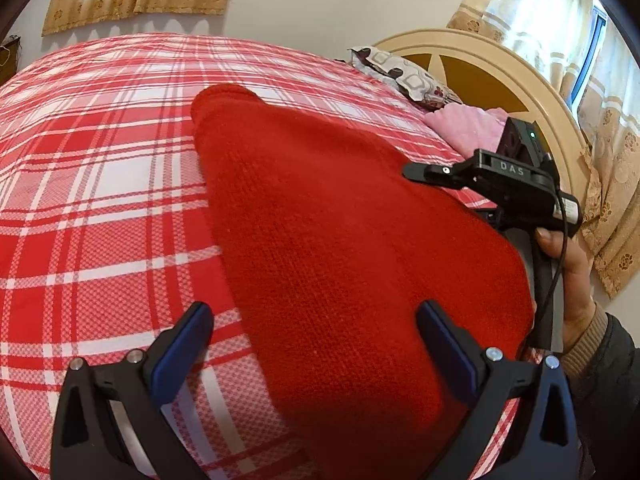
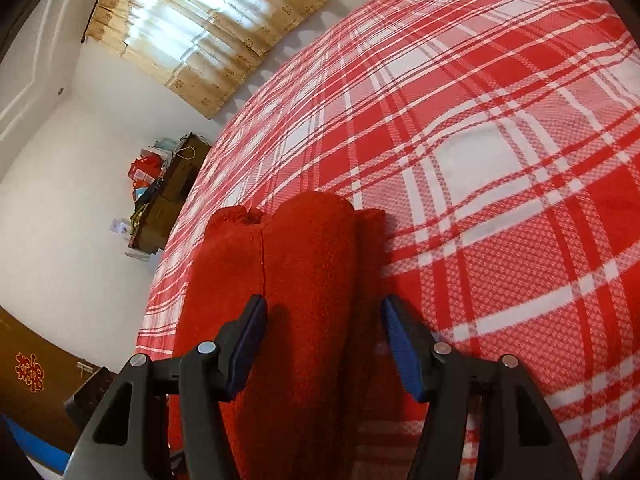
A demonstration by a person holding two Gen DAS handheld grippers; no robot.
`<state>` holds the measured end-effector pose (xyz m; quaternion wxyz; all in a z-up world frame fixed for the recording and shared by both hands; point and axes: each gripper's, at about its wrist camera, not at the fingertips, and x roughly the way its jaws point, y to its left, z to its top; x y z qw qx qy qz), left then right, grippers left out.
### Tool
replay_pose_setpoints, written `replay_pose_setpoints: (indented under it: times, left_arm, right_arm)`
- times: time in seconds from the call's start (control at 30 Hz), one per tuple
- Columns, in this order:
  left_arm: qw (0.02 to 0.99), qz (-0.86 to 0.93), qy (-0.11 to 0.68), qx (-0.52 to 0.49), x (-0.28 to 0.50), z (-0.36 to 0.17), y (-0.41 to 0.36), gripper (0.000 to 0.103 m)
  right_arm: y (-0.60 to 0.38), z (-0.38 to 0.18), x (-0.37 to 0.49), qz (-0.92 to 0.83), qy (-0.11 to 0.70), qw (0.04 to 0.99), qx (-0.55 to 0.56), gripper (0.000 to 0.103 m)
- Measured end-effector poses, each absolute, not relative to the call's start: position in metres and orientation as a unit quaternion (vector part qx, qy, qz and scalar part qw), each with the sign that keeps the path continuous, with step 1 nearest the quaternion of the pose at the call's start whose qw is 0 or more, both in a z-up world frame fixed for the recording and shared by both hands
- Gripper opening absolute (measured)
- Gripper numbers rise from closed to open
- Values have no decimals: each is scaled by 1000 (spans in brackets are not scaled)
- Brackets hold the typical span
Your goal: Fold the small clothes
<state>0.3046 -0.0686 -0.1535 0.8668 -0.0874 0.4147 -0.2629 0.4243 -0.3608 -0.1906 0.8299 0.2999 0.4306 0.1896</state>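
A red knitted garment [image 1: 340, 240] lies folded lengthwise on the red and white plaid bedspread [image 1: 100, 200]. My left gripper [image 1: 316, 332] is wide open just above its near end, with the garment's left edge between the fingers. In the left wrist view the right gripper [image 1: 500, 176] shows side-on at the garment's right edge, held by a hand. In the right wrist view my right gripper [image 2: 324, 340] is open, its blue pads either side of a rolled fold of the red garment [image 2: 288, 280], not closed on it.
A cream and brown round headboard [image 1: 480, 80], a patterned pillow [image 1: 404, 72] and a pink cloth [image 1: 468, 128] are at the bed's head. Gold curtains [image 2: 200, 40] hang on the wall. A cluttered brown cabinet [image 2: 164, 196] stands beyond the bed's far side.
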Motion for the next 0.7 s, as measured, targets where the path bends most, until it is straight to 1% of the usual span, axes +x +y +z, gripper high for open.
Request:
replay_pose_setpoints:
  times: [0.17, 0.23, 0.3, 0.33, 0.37, 0.4, 0.67, 0.7]
  left_arm:
    - [866, -264, 415, -85, 304, -154, -70, 103]
    - [866, -264, 416, -84, 305, -155, -70, 103]
    - [866, -264, 416, -83, 305, -154, -71, 103]
    - [866, -264, 416, -83, 305, -155, -71, 103]
    - [866, -265, 416, -83, 305, -155, -71, 103]
    - [866, -266, 416, -83, 306, -155, -72, 103]
    - [859, -288, 417, -77, 305, -153, -79, 103]
    - [857, -293, 417, -72, 305, -153, -81, 102]
  right_arm:
    - [-356, -192, 431, 198, 424, 834, 293, 60]
    - [-352, -192, 434, 199, 423, 838, 283, 57]
    - [-351, -194, 436, 202, 423, 836, 283, 50]
    - [-352, -196, 437, 202, 426, 835, 285, 39]
    - [-351, -197, 438, 205, 428, 833, 286, 34]
    - [-350, -197, 438, 211, 427, 832, 284, 32]
    - [-354, -202, 437, 220, 425, 826, 296, 31]
    - [-354, -202, 437, 223, 425, 826, 296, 31]
